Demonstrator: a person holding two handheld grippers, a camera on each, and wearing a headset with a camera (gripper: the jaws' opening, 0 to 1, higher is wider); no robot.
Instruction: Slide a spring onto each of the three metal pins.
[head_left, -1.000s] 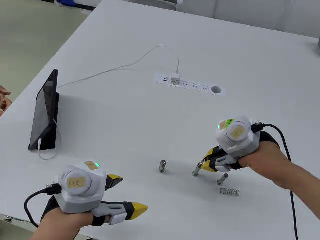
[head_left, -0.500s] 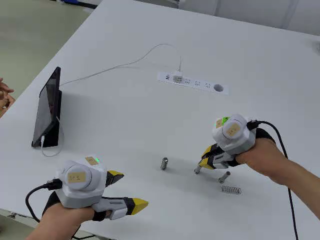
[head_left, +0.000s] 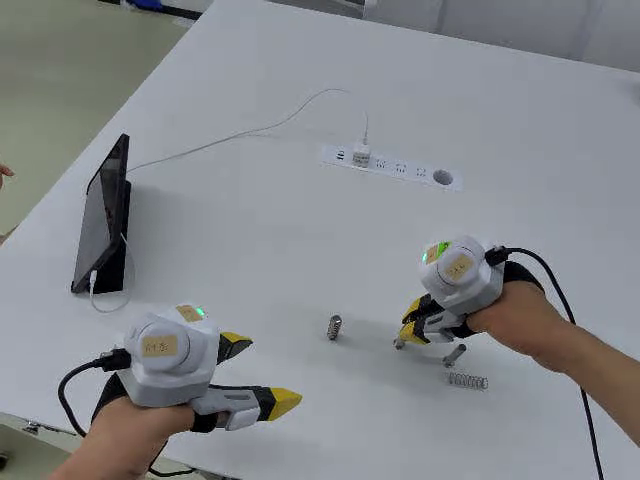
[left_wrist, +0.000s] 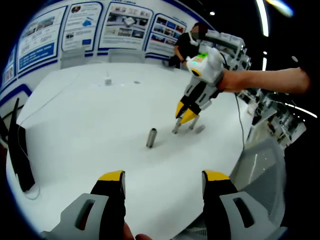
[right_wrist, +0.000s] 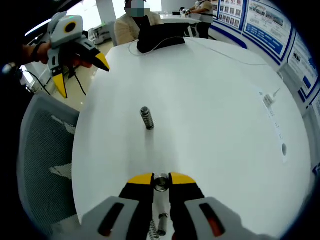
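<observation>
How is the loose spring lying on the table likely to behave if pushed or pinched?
The loose spring lies on its side on the smooth white table, so a push would probably make it roll. Its thin open coils suggest it is light and may squash or slip when pinched.

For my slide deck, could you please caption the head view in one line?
Right gripper shut on a pin, left gripper open, a sprung pin upright between them, loose spring nearby.
</observation>
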